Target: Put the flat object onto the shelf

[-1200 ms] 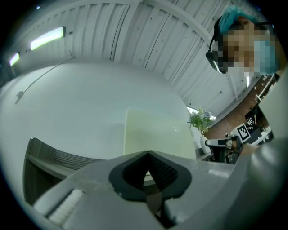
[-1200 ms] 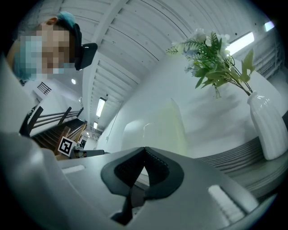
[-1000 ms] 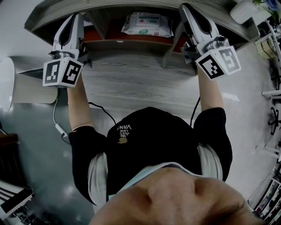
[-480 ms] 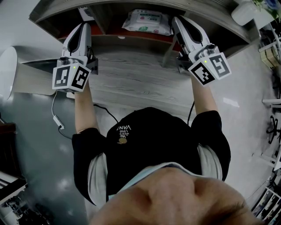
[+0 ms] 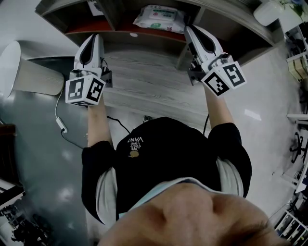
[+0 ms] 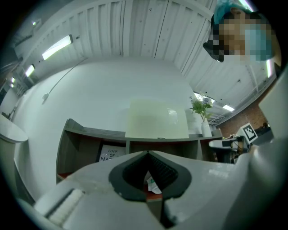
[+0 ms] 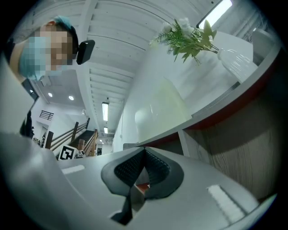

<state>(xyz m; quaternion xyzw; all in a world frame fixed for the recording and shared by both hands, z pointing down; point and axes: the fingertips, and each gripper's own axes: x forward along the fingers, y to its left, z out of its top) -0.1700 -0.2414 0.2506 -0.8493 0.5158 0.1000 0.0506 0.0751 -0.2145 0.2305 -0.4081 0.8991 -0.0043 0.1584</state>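
in the head view, from the left: a white rounded fixture [image 5: 13, 67] by the grey floor, and a thin cable [image 5: 60, 126] trailing beside the person's left forearm. left gripper [image 5: 91, 37]: pointed up at the shelf [image 5: 144, 48], tips short of its front edge, marker cube [image 5: 85, 90] facing the camera; its own view shows the jaws pressed together with nothing between them [image 6: 147, 155]. shelf, left compartment: a printed card [image 5: 96, 6] standing at the back, seen again in the left gripper view [image 6: 110, 153]. shelf, middle compartment: the flat object, a white wipes pack [image 5: 161, 18], lying on the red floor of the compartment, clear of both grippers; a corner of it shows past the left gripper's closed pads [image 6: 152, 183]. right gripper [image 5: 190, 30]: angled towards the shelf, just right of the pack and not touching it; jaws closed tight on nothing in its own view [image 7: 144, 150]. far right, on the shelf top: a white vase [image 5: 267, 12] holding a green plant [image 7: 189, 36].
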